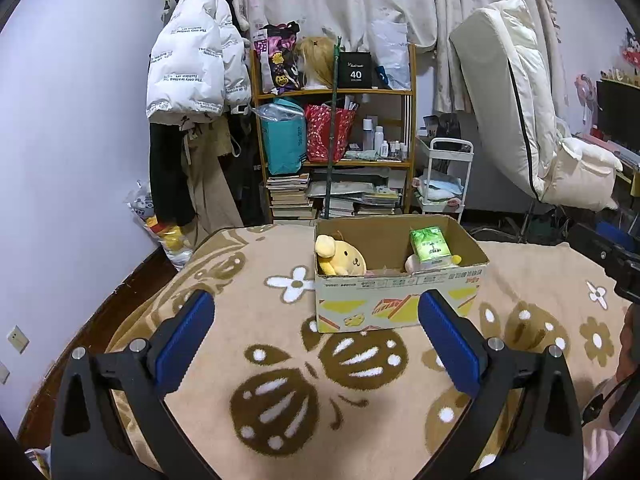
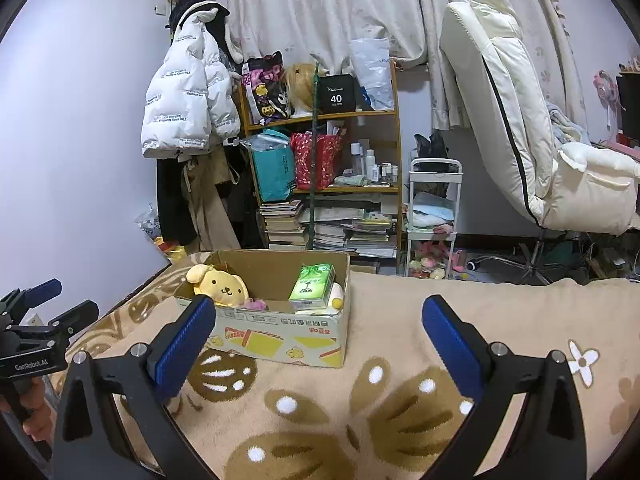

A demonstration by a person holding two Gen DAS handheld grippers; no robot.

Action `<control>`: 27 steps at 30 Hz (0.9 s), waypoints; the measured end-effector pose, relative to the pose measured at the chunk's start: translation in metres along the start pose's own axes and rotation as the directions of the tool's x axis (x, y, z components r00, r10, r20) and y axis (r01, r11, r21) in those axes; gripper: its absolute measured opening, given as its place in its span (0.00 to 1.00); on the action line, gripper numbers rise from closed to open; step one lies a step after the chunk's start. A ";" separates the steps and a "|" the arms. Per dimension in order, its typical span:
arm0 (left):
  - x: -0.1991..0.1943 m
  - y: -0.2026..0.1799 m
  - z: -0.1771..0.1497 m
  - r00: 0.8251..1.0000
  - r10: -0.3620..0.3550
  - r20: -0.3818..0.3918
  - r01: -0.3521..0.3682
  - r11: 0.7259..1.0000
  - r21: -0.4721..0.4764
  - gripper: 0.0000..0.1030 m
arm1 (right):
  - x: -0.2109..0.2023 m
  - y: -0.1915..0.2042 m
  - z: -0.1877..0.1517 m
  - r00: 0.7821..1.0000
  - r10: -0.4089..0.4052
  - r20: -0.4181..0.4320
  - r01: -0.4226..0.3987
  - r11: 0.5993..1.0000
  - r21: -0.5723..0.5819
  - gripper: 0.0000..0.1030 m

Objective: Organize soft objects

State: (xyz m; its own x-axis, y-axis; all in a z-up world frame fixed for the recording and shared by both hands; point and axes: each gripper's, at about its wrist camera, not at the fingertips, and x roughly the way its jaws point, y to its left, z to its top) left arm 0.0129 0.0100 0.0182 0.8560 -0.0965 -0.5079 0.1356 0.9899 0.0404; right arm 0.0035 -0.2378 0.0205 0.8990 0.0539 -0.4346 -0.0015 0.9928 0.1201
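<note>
An open cardboard box [image 1: 400, 300] [image 2: 280, 336] stands on the beige flowered blanket [image 1: 280, 360] [image 2: 400, 360]. Inside it lie a yellow dog plush [image 1: 342, 258] [image 2: 220, 284], a green tissue pack [image 1: 430, 246] [image 2: 314, 286], a white plush with yellow parts [image 2: 336, 296] under the pack, and a small pink item [image 2: 256, 304]. My left gripper [image 1: 316, 312] is open and empty, just in front of the box. My right gripper [image 2: 318, 320] is open and empty, in front of and to the right of the box. The left gripper also shows at the left edge of the right wrist view [image 2: 60, 300].
Beyond the bed stand a wooden shelf [image 1: 336, 96] with bags, bottles and books, a hanging white puffer jacket [image 1: 192, 56], a small white cart [image 1: 444, 176] and a white reclining chair [image 2: 540, 140]. The right gripper's body shows at the right edge [image 1: 616, 264].
</note>
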 end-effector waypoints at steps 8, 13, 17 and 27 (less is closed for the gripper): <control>0.003 0.002 0.001 1.000 0.003 -0.003 -0.003 1.000 -0.018 0.98 | 0.002 -0.002 0.001 1.000 -0.002 -0.003 0.002 1.000 0.003 1.00; 0.004 0.002 0.001 1.000 0.001 -0.004 -0.001 1.000 -0.016 0.98 | 0.005 -0.003 0.000 1.000 -0.007 -0.006 0.007 1.000 0.003 1.00; 0.005 0.002 0.002 1.000 0.000 -0.004 0.000 1.000 -0.019 0.98 | 0.005 -0.003 0.000 1.000 -0.004 -0.008 0.004 1.000 0.002 1.00; 0.009 -0.001 0.004 1.000 -0.002 -0.020 0.002 1.000 -0.018 0.98 | 0.011 -0.007 -0.002 1.000 -0.009 -0.017 0.009 1.000 0.003 1.00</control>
State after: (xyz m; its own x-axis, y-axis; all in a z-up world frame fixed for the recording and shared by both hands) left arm 0.0222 0.0075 0.0172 0.8458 -0.0964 -0.5248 0.1281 0.9915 0.0244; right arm 0.0124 -0.2443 0.0128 0.8913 0.0467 -0.4509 0.0078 0.9929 0.1184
